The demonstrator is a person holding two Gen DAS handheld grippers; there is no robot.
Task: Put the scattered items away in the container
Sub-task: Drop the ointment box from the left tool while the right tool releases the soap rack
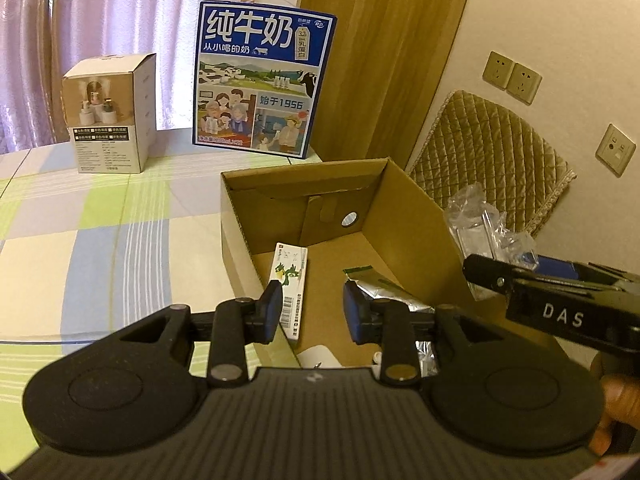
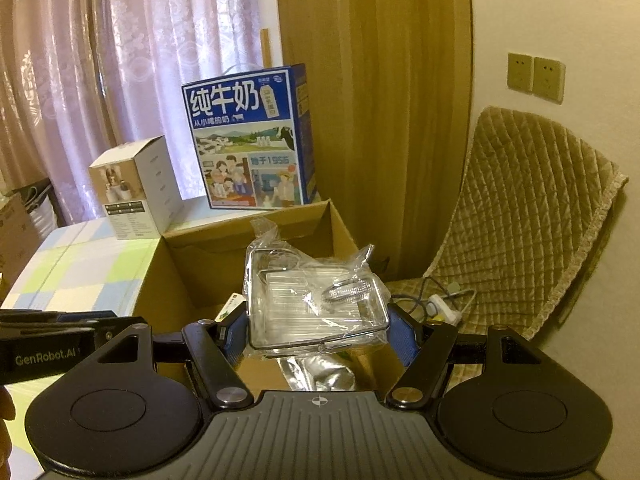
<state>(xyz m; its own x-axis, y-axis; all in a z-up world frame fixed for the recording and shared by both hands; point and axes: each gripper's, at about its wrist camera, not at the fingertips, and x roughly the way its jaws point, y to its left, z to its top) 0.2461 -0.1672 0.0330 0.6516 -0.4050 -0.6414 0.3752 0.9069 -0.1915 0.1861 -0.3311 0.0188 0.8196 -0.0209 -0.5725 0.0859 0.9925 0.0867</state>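
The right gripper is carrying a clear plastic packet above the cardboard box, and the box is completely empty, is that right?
Not quite. The right gripper does hold the clear plastic packet above the cardboard box, but the box isn't empty: the left wrist view shows a green-and-white carton and a foil pouch inside.

1. The blue milk carton [image 1: 262, 80] says "纯牛奶" in big white letters.
2. Under that it says "从小喝的奶".
3. Lower down it says "始于1956".
4. The right gripper [image 1: 500, 268] has "DAS" on its side.
5. The left gripper [image 2: 80, 332] has "GenRobot.AI" on its side.
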